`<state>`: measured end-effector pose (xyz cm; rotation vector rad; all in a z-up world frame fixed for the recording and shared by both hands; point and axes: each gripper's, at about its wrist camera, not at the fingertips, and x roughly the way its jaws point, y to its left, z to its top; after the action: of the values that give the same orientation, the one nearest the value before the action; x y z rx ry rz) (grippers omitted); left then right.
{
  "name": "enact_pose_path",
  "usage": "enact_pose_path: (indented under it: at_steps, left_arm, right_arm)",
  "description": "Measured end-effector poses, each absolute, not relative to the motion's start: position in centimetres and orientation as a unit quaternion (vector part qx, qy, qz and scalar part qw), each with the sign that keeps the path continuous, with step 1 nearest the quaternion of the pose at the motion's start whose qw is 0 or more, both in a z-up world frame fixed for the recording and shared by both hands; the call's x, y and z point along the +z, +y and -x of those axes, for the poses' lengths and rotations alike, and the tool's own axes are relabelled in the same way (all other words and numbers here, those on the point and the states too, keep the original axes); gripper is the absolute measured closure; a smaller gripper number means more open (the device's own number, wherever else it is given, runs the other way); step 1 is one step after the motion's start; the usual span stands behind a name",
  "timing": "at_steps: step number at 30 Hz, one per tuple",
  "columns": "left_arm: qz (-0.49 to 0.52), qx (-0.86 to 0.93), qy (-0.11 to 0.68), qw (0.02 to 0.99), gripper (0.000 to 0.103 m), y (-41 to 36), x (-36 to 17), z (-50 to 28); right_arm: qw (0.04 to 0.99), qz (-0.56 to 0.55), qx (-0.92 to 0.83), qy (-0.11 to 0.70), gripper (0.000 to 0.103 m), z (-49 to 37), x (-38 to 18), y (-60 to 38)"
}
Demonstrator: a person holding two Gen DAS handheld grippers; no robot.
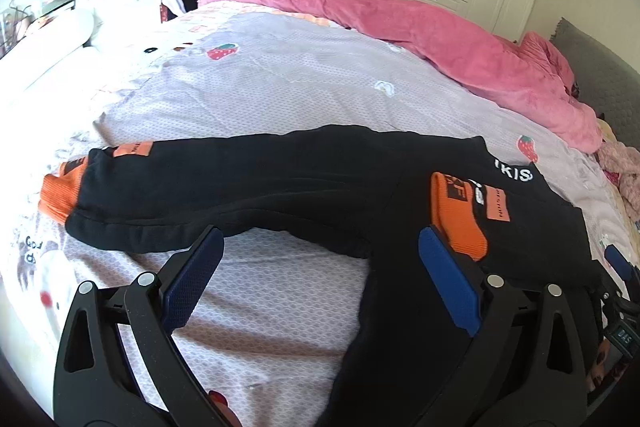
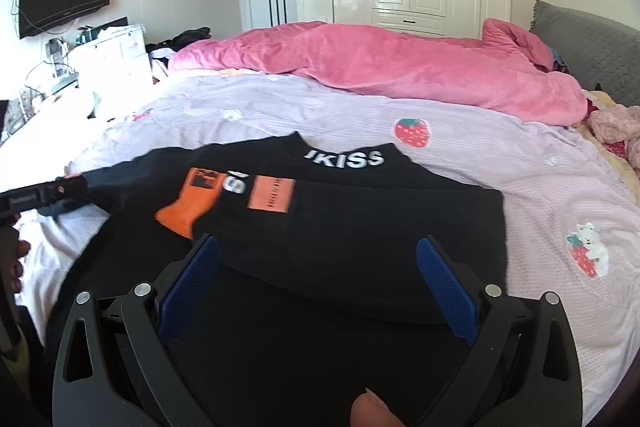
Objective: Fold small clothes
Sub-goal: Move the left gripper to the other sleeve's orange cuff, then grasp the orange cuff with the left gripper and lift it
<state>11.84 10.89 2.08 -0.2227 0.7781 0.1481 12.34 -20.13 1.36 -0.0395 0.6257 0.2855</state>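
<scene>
We are finding the black sweatshirt (image 1: 304,187) lying on the lilac bedsheet (image 1: 300,75), one sleeve folded across. Left gripper (image 1: 320,251) and right gripper (image 2: 318,259) are hovering spread wide, gripping nothing.

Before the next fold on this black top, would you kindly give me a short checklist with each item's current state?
1. Left claw open, holding nothing: ok.
2. Right claw open over the black long-sleeved top with orange cuffs: ok.
3. Right-side sleeve folded across the chest, orange cuff on the body: ok.
4. Other sleeve folded in: not ok, it lies stretched out sideways.
5. Lilac strawberry-print sheet around the top free of clutter: ok.
6. Hem lying flat: cannot tell, hidden beneath the claws.
</scene>
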Motion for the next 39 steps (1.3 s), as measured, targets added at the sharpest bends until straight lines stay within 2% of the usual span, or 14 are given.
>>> enact_pose_path:
  at_steps: [12,39]
  left_arm:
    - [0.131,0.118,0.365,0.914,0.009,14.9,1.8,-11.1]
    - [0.231,0.226,0.323,0.889,0.009,23.9,0.9,-8.6]
  right_arm:
    - [0.928,0.008,0.188,0.32,0.005,-12.1,1.6,-13.9]
    - [0.906,0.061,0.235,0.347,0.005,-11.8,0.2,-2.9]
